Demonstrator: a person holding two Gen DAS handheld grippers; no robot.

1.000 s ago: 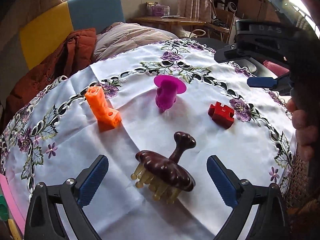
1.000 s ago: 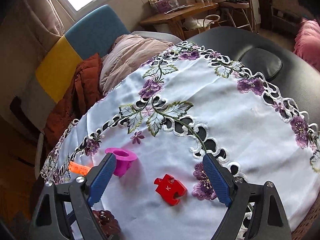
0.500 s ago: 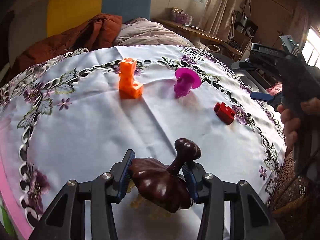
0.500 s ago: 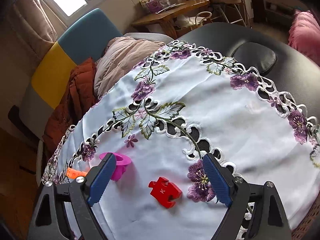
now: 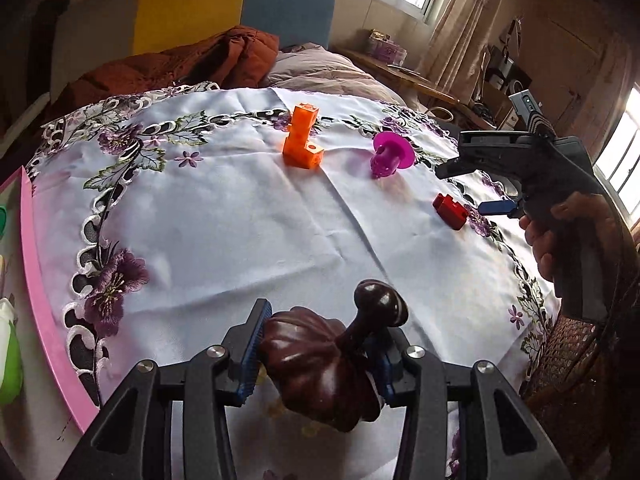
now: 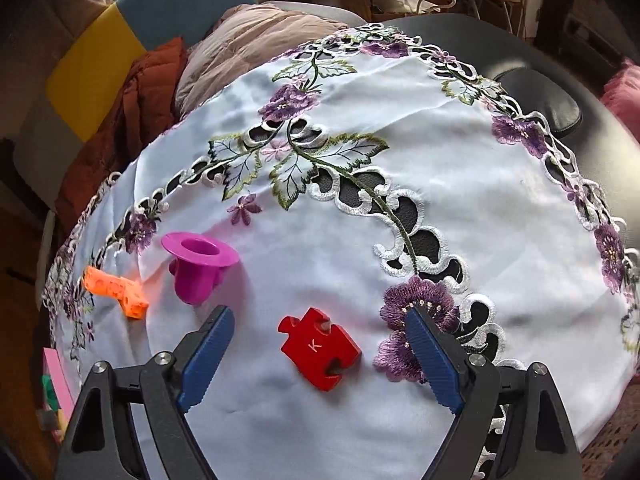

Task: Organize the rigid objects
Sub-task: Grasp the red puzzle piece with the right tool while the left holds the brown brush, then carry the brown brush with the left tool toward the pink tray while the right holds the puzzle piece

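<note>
My left gripper (image 5: 316,360) is shut on a dark brown scalp massager (image 5: 320,364), lifted off the white embroidered tablecloth (image 5: 240,232); its knob handle (image 5: 380,306) sticks up to the right. Farther off lie an orange L-shaped block (image 5: 302,138), a magenta flanged piece (image 5: 390,156) and a red puzzle piece (image 5: 450,210). In the right wrist view my right gripper (image 6: 320,354) is open just above the red puzzle piece (image 6: 320,354) marked K, one blue pad on each side and apart from it. The magenta piece (image 6: 198,266) and orange block (image 6: 116,290) lie to its left.
A pink-rimmed tray (image 5: 44,308) with green and white items sits at the left table edge. Behind the table are a rust jacket (image 5: 180,64), a beige quilt (image 5: 328,76) and a yellow-blue headboard. A hand (image 5: 560,232) holds the right gripper at the right; a black cushion (image 6: 540,100) lies beyond the cloth.
My left gripper closed on the brown massager and lifted it, swinging left toward the pink tray. My right gripper sank closer over the red puzzle piece, still open.
</note>
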